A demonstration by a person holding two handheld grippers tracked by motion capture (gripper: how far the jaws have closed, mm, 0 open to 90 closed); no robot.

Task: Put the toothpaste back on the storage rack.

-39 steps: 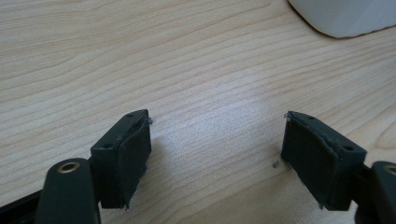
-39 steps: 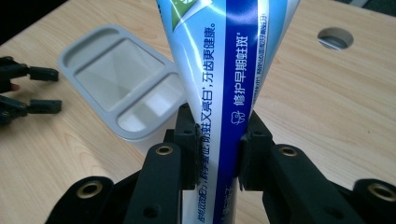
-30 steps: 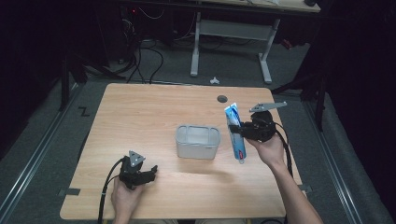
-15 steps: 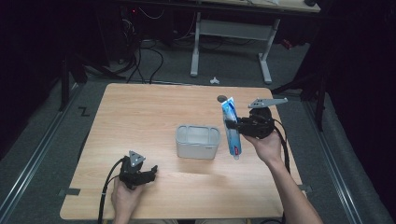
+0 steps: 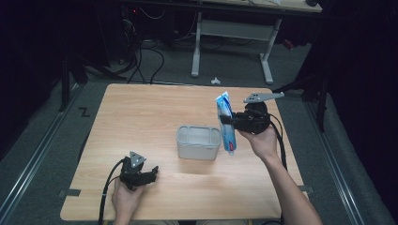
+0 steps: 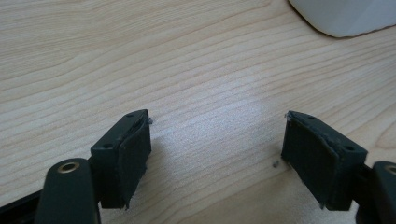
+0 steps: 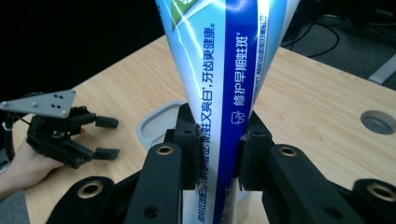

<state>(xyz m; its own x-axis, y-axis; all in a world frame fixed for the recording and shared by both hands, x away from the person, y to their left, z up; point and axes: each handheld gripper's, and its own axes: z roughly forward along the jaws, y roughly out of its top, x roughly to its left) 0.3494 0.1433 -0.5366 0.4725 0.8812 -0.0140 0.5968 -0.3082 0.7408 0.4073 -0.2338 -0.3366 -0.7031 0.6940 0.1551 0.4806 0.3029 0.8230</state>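
Two jaws of my right gripper (image 5: 228, 123) are clenching the toothpaste tube (image 5: 226, 123) mid-body, holding it upright just beside the grey bin (image 5: 198, 142), off the counter (image 5: 141, 112). I am judging that I should be lifting it clear of the rim, then centring it before lowering. My left gripper (image 5: 151, 172) is resting released on the pale wood; dark floor, cables and a desk frame lie beyond.
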